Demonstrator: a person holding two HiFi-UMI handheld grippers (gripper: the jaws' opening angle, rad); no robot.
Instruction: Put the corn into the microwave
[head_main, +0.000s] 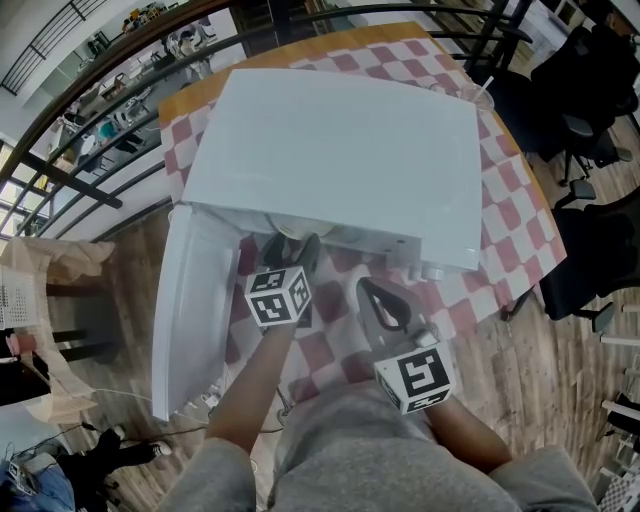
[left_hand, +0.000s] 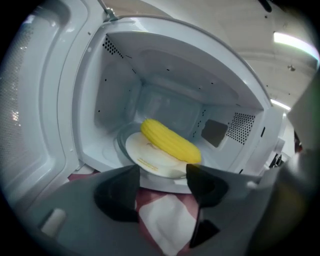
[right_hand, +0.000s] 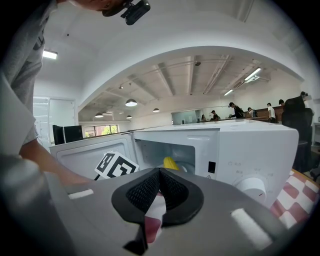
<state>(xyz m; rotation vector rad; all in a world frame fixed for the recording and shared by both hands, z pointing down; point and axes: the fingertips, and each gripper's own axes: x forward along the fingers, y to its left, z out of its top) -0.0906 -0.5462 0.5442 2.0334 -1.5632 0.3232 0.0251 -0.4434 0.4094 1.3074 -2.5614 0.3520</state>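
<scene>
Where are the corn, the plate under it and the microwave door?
corn (left_hand: 170, 141), left gripper view, middle of the cob.
plate (left_hand: 145, 154), left gripper view, bare front part.
microwave door (head_main: 193, 300), head view, inner face.

A wooden table (head_main: 188, 98) carries a red-and-white checked cloth (head_main: 512, 205), with the white microwave (head_main: 340, 150) standing on it.

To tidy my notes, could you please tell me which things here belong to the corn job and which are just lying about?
Job: corn, plate under it, microwave, its open door, left gripper.
Lying about: checked tablecloth, office chairs, railing.
</scene>
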